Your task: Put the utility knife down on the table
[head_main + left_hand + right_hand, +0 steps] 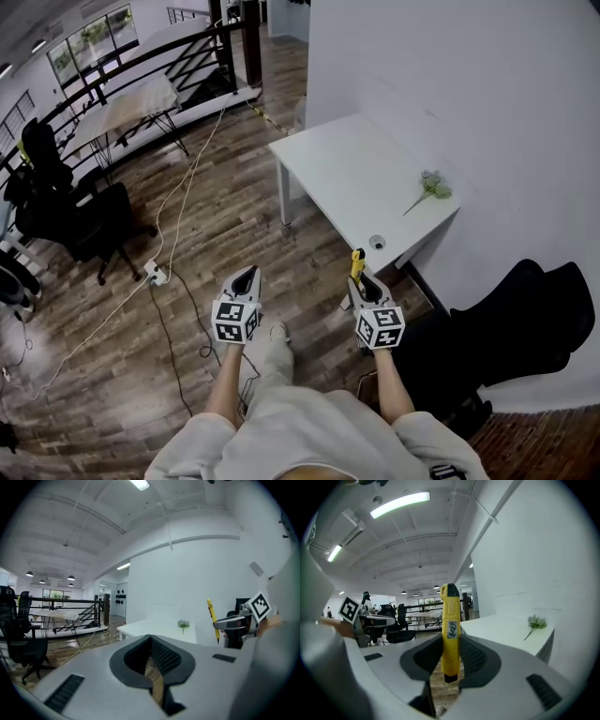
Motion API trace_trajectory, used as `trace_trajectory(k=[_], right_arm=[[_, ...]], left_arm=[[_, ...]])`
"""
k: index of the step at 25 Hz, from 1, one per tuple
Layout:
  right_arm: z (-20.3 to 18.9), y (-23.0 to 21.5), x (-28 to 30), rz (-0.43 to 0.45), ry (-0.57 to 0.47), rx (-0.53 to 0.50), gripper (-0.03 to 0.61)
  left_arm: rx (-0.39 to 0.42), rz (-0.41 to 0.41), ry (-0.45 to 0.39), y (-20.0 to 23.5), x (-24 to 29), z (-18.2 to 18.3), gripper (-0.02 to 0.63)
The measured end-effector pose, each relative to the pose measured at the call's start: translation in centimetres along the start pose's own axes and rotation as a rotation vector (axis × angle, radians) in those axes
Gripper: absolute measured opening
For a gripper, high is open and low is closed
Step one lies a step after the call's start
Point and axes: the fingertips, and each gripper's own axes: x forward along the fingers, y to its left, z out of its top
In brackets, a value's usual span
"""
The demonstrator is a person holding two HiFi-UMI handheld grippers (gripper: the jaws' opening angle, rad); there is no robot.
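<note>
Counter (347, 178): white, plain top, thin legs, standing at far right against a white wall (487, 94). On it: a flower sprig (429, 189) near the right edge and a small round item (377, 242) by the near corner, too small to identify. Floor (216, 216): dark wood planks, with a white cable (187, 178) running to a power strip (156, 274). Room: open office, black railing (159, 56) at far left, a second table (122, 108) beside it, black office chairs (84, 220) at left, a black chair (525, 319) at near right, strip lights (399, 503) on the ceiling. Right tool (450, 644): clamped on the knife (450, 625), which is yellow with a dark tip, upright, held in the air just beside the counter's near edge and not resting on it. Left tool (151, 639): jaws together, nothing between them, over the floor to the left. Writing: a small sticker (452, 629) on the knife, print unreadable; black-and-white square markers on each tool's cube (234, 321).
</note>
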Motion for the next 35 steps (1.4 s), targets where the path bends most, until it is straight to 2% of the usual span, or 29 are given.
trace_trajectory(k=[6, 22, 28, 35], right_arm=[[2.3, -2.3, 7.7, -0.007, -0.001, -0.006, 0.110], [11.0, -4.8, 28.0, -0.037, -0.006, -0.025, 0.110], [12.3, -5.6, 33.4, -0.055, -0.004, -0.022, 0.110], [11.7, -5.6, 38.0, -0.047, 0.024, -0.006, 0.110]], left_arm=[[-0.004, -0.022, 0.003, 4.0, 7.0, 1.4, 0.006], [0.005, -0.063, -0.009, 18.6, 23.1, 8.7, 0.006], [0.012, -0.087, -0.018, 22.1, 27.6, 10.3, 0.006], [-0.003, -0.087, 0.011, 25.1, 30.8, 9.3, 0.006]])
